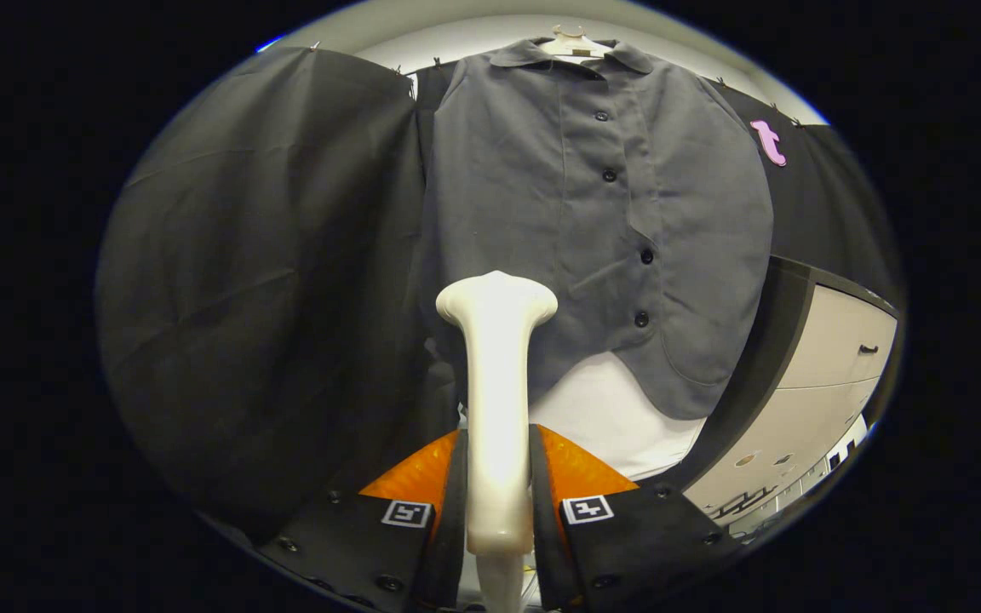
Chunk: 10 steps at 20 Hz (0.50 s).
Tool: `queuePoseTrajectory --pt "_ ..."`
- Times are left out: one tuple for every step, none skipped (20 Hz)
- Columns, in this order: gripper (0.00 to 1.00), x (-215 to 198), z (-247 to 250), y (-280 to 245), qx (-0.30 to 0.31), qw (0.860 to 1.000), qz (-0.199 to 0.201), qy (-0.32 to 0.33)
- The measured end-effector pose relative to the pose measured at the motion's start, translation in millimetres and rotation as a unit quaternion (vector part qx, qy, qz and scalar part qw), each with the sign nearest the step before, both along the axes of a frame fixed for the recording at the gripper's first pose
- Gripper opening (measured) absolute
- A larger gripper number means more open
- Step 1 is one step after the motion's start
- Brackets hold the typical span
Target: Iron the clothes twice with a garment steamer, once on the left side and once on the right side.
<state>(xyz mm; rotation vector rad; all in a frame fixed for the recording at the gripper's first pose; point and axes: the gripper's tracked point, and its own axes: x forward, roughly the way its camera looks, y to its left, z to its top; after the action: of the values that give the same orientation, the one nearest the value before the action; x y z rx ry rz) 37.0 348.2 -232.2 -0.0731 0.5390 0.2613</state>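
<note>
A grey button-up shirt (593, 221) hangs on a white hanger (574, 42) in front of the black cloth wall. My gripper (497, 472) is shut on the handle of a white garment steamer (497, 375), both fingers pressing its sides. The steamer stands upright between the fingers, and its wide head (497, 298) points at the lower left part of the shirt, near the hem. I cannot tell whether the head touches the cloth.
Black cloth (261, 281) hangs to the left of the shirt. A white surface (610, 417) shows below the shirt's hem. A pale cabinet with a dark handle (831, 358) stands to the right, past the shirt's edge.
</note>
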Motion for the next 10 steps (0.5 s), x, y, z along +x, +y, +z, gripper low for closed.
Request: queuePoseTrajectory --pt "0.42 0 1 0 0.000 1.000 0.000 0.000" --pt "0.42 1 3 0 -0.002 1.000 0.001 -0.005" --pt "0.42 0 7 0 -0.005 1.000 0.003 -0.012" --pt "0.42 1 12 -1 -0.008 1.000 0.006 -0.019" --pt "0.42 1 17 -2 -0.009 1.000 0.007 -0.026" --pt "0.42 -1 26 -3 -0.007 1.000 0.007 -0.030" --pt "0.42 -2 36 -4 0.002 0.999 0.006 -0.038" --pt "0.42 -3 50 -5 0.010 0.999 0.007 -0.050" --pt "0.42 -4 69 -9 0.015 0.998 0.009 -0.066" --pt "0.42 -4 87 -13 0.019 0.996 0.007 -0.081"
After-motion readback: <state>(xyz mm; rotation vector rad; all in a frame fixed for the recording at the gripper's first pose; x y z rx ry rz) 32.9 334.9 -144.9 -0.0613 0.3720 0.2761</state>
